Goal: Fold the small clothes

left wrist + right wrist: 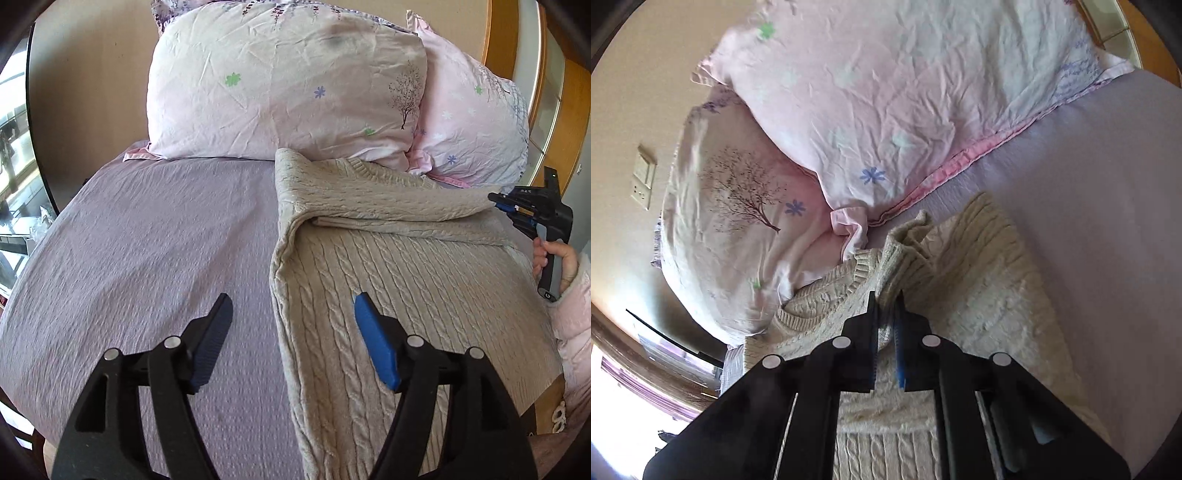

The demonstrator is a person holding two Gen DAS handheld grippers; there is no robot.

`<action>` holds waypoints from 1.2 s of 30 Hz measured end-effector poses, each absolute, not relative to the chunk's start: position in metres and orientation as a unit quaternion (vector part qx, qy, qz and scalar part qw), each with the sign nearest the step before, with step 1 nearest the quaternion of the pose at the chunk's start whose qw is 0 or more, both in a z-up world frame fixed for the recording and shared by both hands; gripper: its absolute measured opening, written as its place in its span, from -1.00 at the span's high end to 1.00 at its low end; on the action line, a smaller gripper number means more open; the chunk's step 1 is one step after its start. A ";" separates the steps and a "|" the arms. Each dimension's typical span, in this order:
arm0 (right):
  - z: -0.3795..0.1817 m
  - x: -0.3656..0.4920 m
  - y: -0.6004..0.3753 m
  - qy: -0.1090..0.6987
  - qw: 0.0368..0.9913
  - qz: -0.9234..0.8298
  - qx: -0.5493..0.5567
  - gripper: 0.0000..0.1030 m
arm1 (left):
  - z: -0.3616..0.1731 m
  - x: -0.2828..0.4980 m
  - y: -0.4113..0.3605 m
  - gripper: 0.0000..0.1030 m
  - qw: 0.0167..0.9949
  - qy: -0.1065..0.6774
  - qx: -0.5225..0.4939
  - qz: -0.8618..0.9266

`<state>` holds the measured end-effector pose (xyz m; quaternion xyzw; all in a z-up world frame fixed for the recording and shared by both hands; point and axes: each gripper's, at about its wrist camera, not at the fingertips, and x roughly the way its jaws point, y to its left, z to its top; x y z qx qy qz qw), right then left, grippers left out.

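Left wrist view: the left claw [291,325] stands wide, nothing between its fingers. It hovers low over the bed [147,240], straddling the left edge of the sweater [406,280]; one blue pad is above the knit, the other above the lilac bedsheet. Sweater is a beige cable-knit lying on the right half of the bed, its upper part doubled over across the body approx. crosswise, with a rolled fold edge at the left. Top of the garment butts against the two pink floral pillows [280,85]. At far right the right claw [496,201] meets the end of the folded-over layer, held by the person's hand [550,262] in a pink sleeve. Judgement: left claw is open and placed at the free edge ready to take it, so both sides can be carried over evenly.

Right wrist view: camera is rolled, so the bed reads tilted. The right claw [886,299] is narrow, closed on a bunched ridge of the sweater [979,258]; knit sits pinched between the pads and rises into a small peak just beyond the tips. Ribbed hem or collar shows beside the grip; cannot tell which. Pillows [886,92] lie close behind, wall switch plate [642,177] at left. Judgement: grip is at the fold's end to keep the layer taut while it is laid; fold is partway, not yet flattened. Risk: thick knit may slip or drag the lower layer.
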<state>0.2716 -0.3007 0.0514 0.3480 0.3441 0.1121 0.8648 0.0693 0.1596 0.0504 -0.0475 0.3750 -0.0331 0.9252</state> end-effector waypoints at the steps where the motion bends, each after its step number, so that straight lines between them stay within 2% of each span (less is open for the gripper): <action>1: 0.052 0.264 -0.303 0.348 0.871 0.096 0.333 0.84 | 0.048 0.068 0.161 -0.36 0.924 0.377 -0.050 -0.037; 2: 0.050 0.259 -0.304 0.360 0.873 0.084 0.319 0.80 | 0.045 0.067 0.162 -0.36 0.922 0.382 -0.054 -0.041; 4: 0.044 0.246 -0.311 0.401 0.859 0.079 0.308 0.50 | 0.040 0.065 0.163 -0.36 0.916 0.392 -0.062 -0.049; 6: 0.045 0.219 -0.322 0.406 0.855 0.084 0.312 -0.26 | 0.036 0.059 0.165 -0.36 0.914 0.396 -0.069 -0.056; 7: 0.049 0.203 -0.328 0.395 0.861 0.089 0.307 -0.37 | 0.034 0.055 0.166 -0.37 0.914 0.395 -0.071 -0.059; 8: 0.053 0.185 -0.331 0.385 0.870 0.091 0.295 -0.38 | 0.033 0.052 0.167 -0.37 0.914 0.395 -0.073 -0.061; 11: 0.054 0.140 -0.340 0.382 0.881 0.088 0.265 -0.34 | 0.027 0.042 0.167 -0.37 0.910 0.399 -0.082 -0.076; 13: 0.046 0.115 -0.351 0.392 0.877 0.089 0.263 -0.21 | 0.022 0.037 0.165 -0.37 0.906 0.404 -0.090 -0.089; 15: 0.034 0.098 -0.357 0.405 0.870 0.091 0.266 0.02 | 0.015 0.032 0.165 -0.37 0.898 0.412 -0.108 -0.107; 19: 0.012 0.068 -0.362 0.426 0.855 0.114 0.274 0.23 | 0.009 0.019 0.160 -0.34 0.899 0.409 -0.110 -0.111; 26: 0.007 0.027 -0.338 0.424 0.847 0.189 0.261 0.78 | 0.012 -0.017 0.138 -0.14 0.894 0.419 -0.083 -0.134; 27: 0.005 0.024 -0.337 0.425 0.842 0.198 0.267 0.79 | 0.013 -0.021 0.133 -0.09 0.895 0.422 -0.067 -0.128; 28: 0.004 0.022 -0.337 0.422 0.840 0.204 0.272 0.80 | 0.013 -0.023 0.130 0.06 0.897 0.423 -0.052 -0.118; 29: 0.005 0.022 -0.338 0.418 0.839 0.210 0.277 0.81 | 0.013 -0.024 0.129 0.32 0.897 0.426 -0.046 -0.108; 30: 0.006 0.022 -0.338 0.414 0.839 0.216 0.280 0.82 | 0.014 -0.023 0.131 0.47 0.896 0.431 -0.049 -0.099; 31: 0.008 0.023 -0.339 0.407 0.838 0.224 0.285 0.82 | 0.014 -0.021 0.135 0.82 0.890 0.439 -0.066 -0.105; 36: 0.036 0.033 -0.345 0.345 0.843 0.260 0.320 0.84 | 0.023 -0.007 0.147 0.85 0.870 0.454 -0.122 -0.145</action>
